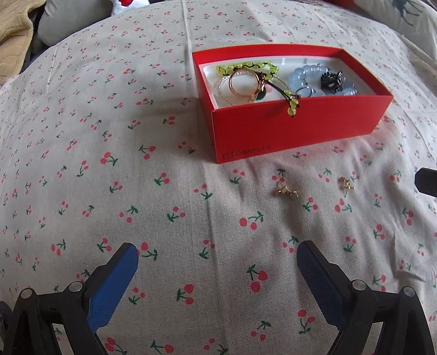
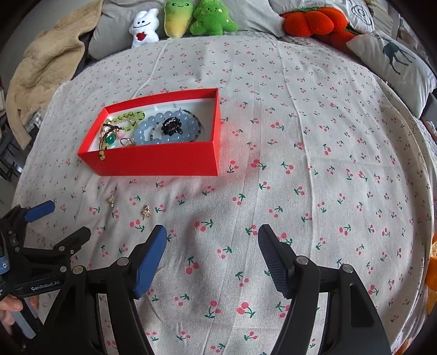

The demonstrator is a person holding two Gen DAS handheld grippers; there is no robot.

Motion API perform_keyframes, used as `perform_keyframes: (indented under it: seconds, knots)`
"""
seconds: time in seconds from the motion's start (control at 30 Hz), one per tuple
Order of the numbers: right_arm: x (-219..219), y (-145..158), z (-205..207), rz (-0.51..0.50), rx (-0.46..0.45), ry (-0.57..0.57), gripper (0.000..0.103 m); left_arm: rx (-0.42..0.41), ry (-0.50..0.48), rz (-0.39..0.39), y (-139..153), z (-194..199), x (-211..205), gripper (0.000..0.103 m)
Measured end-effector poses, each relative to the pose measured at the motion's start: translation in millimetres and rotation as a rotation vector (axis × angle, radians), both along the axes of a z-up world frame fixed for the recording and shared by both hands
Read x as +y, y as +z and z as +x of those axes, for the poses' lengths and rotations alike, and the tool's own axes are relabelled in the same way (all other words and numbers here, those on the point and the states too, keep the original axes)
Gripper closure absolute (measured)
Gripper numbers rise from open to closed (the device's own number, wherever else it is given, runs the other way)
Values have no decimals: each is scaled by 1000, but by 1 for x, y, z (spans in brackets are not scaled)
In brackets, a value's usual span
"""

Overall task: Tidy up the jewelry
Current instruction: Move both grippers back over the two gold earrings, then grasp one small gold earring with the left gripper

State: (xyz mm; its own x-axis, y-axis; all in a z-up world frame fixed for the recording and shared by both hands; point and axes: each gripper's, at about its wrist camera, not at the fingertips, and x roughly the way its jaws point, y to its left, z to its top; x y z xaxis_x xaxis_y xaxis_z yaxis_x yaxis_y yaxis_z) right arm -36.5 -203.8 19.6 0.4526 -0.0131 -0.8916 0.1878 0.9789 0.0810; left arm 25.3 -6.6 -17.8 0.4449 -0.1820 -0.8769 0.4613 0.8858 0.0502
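Observation:
A red box (image 1: 297,131) (image 2: 153,161) sits on the cherry-print bedsheet. It holds a blue bead bracelet (image 1: 306,73) (image 2: 147,125), a green bead string (image 1: 245,67) (image 2: 127,117), a gold ring with a green stone (image 1: 245,83) (image 2: 110,139) and a black clip (image 1: 331,79) (image 2: 171,126). Two small gold earrings lie on the sheet in front of the box, one to the left (image 1: 285,191) (image 2: 110,202) and one to the right (image 1: 346,183) (image 2: 147,211). My left gripper (image 1: 217,259) (image 2: 64,218) is open and empty, near of the earrings. My right gripper (image 2: 212,240) is open and empty, right of them.
Plush toys (image 2: 174,19), an orange plush (image 2: 314,19), pillows (image 2: 393,60) and a beige blanket (image 2: 41,71) line the far edge of the bed. The sheet (image 2: 314,163) spreads wide to the right of the box.

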Motion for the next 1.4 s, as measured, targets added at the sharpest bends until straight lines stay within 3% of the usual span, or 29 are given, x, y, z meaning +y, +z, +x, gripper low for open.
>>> perform_keyframes:
  seconds: [0.33,0.5,0.57,0.63,1.0,1.13,1.23,1.4]
  knots:
    - [10,-14,-5,-45,54,55,31,12,-75,-67,-12,-6,-18,9]
    - [4,-21,-7,-36,71,50,31,39,-102,-139,-12,-4,-25,27]
    - [2,-22,-7,-32,75,45,31,47,-113,-157,-11,-4,-27,44]
    - [0,-24,-7,-26,77,41,31,60,-110,-177,-12,-2,-29,51]
    - [-6,-26,-6,-23,81,33,31,67,-58,-217,-14,10,-40,68]
    - [-9,-25,-8,-28,83,26,31,60,-30,-213,-15,15,-40,83]
    - [-10,-25,-9,-28,85,22,31,55,-29,-195,-14,16,-40,101]
    - [-8,-24,-8,-27,82,21,31,68,-30,-194,-10,16,-36,101]
